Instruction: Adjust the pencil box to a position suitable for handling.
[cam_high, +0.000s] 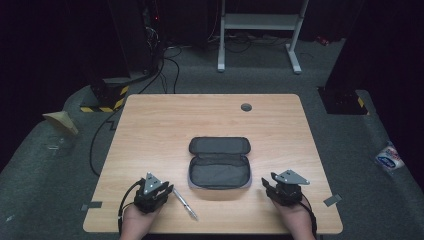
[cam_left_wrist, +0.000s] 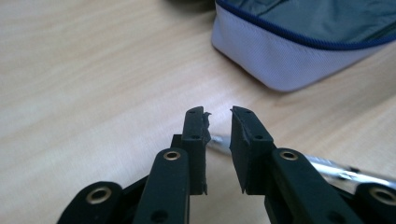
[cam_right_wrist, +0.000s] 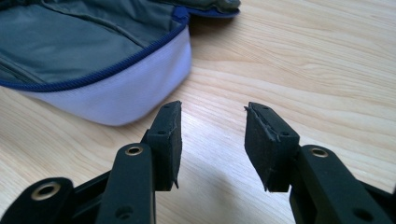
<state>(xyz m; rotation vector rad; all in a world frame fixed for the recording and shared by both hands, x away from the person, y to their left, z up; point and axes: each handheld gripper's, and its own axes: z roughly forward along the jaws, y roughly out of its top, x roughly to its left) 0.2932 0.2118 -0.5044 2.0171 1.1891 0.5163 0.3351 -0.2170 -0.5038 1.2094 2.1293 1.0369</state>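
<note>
An open pencil case (cam_high: 220, 170), grey inside with a blue zip and pale outer wall, lies in the middle of the wooden table (cam_high: 165, 125). A silver pen (cam_high: 186, 204) lies on the table left of it. My left gripper (cam_high: 169, 188) sits at the pen's upper end. In the left gripper view its jaws (cam_left_wrist: 218, 112) stand a narrow gap apart above the pen (cam_left_wrist: 327, 167), which runs crosswise under the right-hand jaw; the pads do not press on it. The case (cam_left_wrist: 289, 60) is ahead. My right gripper (cam_high: 266, 184) rests right of the case, open (cam_right_wrist: 212, 107), with bare wood between its jaws and the case (cam_right_wrist: 93, 56) ahead on the left.
A round cable hole (cam_high: 246, 107) sits near the table's far edge. Small grey tape pieces (cam_high: 332, 200) mark the front corners. Beyond the table stand a white metal frame (cam_high: 260, 30) and dark equipment with cables (cam_high: 150, 60) on grey carpet.
</note>
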